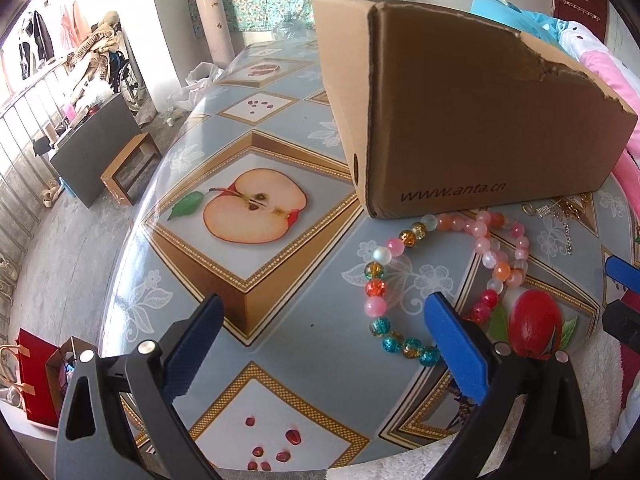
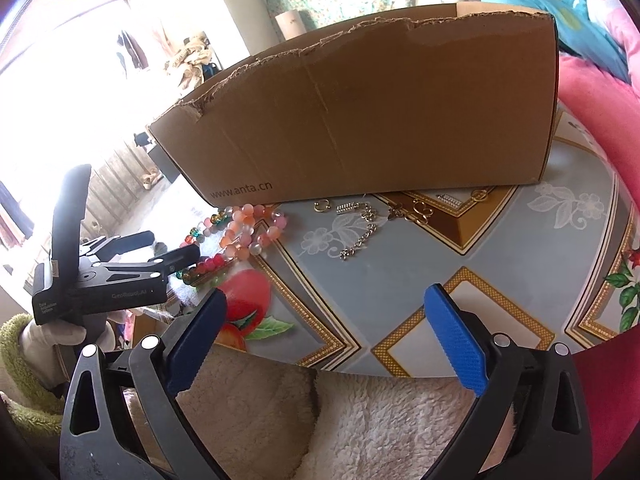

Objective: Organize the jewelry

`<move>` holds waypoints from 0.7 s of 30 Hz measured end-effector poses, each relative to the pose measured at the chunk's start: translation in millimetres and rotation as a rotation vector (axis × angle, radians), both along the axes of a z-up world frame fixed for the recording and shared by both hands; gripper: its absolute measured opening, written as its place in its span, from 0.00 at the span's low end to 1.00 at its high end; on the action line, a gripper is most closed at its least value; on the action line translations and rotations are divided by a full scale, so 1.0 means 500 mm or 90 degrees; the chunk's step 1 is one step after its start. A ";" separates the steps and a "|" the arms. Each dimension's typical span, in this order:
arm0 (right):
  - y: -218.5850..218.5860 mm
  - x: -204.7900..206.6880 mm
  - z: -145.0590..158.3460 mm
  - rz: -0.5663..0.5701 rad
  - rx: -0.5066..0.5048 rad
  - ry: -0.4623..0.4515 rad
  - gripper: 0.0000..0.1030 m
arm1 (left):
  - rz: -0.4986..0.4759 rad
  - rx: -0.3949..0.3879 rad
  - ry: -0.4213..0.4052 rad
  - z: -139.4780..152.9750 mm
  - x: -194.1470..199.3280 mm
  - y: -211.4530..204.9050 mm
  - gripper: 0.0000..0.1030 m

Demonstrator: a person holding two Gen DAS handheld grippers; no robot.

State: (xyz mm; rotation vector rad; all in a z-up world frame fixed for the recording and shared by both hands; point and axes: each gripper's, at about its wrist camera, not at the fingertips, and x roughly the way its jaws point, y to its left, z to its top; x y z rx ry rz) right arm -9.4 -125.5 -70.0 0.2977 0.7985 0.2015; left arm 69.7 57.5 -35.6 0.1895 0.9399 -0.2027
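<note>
Two bead bracelets lie on the fruit-print table point(image 1: 280, 352) in front of a torn cardboard box point(image 1: 480, 120): a multicolour one point(image 1: 376, 280) and a pink-orange one point(image 1: 500, 248). My left gripper point(image 1: 323, 308) is open over bare tablecloth. Its right finger point(image 1: 456, 344) covers part of the multicolour loop, and nothing sits between the pads. In the right wrist view, my right gripper point(image 2: 326, 298) hangs open above the table's near edge. Beyond it lie a silver chain point(image 2: 360, 236), a gold ring point(image 2: 322, 205) and small gold pieces point(image 2: 416, 212). The left gripper point(image 2: 172, 246) shows there too, beside the beads point(image 2: 248, 228).
The box point(image 2: 380, 112) blocks the back of the table. Pink and teal bedding point(image 1: 600, 60) lies to the right, and white fleece point(image 2: 360, 420) sits below the near edge. On the floor at left are a red gift bag point(image 1: 36, 380) and a wooden stool point(image 1: 128, 168).
</note>
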 end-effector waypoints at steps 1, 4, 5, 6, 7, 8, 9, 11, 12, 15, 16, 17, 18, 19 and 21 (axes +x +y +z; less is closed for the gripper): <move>-0.002 -0.001 0.000 0.003 0.001 0.000 0.92 | 0.003 -0.006 0.006 -0.001 0.003 0.002 0.96; -0.018 -0.008 0.006 0.010 0.004 0.001 0.92 | 0.004 -0.012 0.012 -0.003 0.007 0.006 0.96; -0.021 -0.009 0.007 0.010 0.009 0.001 0.92 | 0.002 -0.010 0.010 -0.004 0.008 0.006 0.96; -0.024 -0.011 0.008 0.012 0.014 0.001 0.92 | -0.001 -0.008 0.009 -0.004 0.009 0.006 0.96; -0.028 -0.012 0.009 0.013 0.018 0.001 0.92 | -0.004 -0.008 0.009 -0.004 0.011 0.007 0.96; -0.029 -0.011 0.010 0.015 0.019 0.002 0.92 | -0.006 -0.010 0.012 -0.004 0.012 0.007 0.96; -0.031 -0.011 0.012 0.018 0.017 0.003 0.92 | -0.006 -0.011 0.016 -0.004 0.015 0.008 0.96; -0.038 -0.013 0.015 0.022 0.018 0.006 0.92 | -0.005 -0.012 0.019 -0.005 0.020 0.007 0.96; -0.037 -0.012 0.014 0.024 0.022 0.007 0.92 | -0.004 -0.011 0.019 -0.005 0.020 0.006 0.96; -0.037 -0.009 0.014 0.025 0.023 0.005 0.92 | 0.001 -0.010 0.014 -0.005 0.019 0.006 0.96; -0.038 -0.011 0.014 0.024 0.021 0.003 0.92 | 0.005 -0.012 0.012 -0.006 0.017 0.007 0.96; -0.035 -0.010 0.013 0.024 0.020 0.001 0.92 | 0.009 -0.013 0.011 -0.006 0.016 0.007 0.96; -0.036 -0.010 0.013 0.024 0.022 0.000 0.92 | 0.010 -0.012 0.010 -0.006 0.015 0.007 0.96; -0.037 -0.011 0.013 0.023 0.024 -0.002 0.92 | 0.009 -0.010 0.008 -0.006 0.012 0.006 0.96; -0.038 -0.009 0.012 0.019 0.029 -0.003 0.92 | 0.008 -0.007 0.007 -0.005 0.009 0.005 0.96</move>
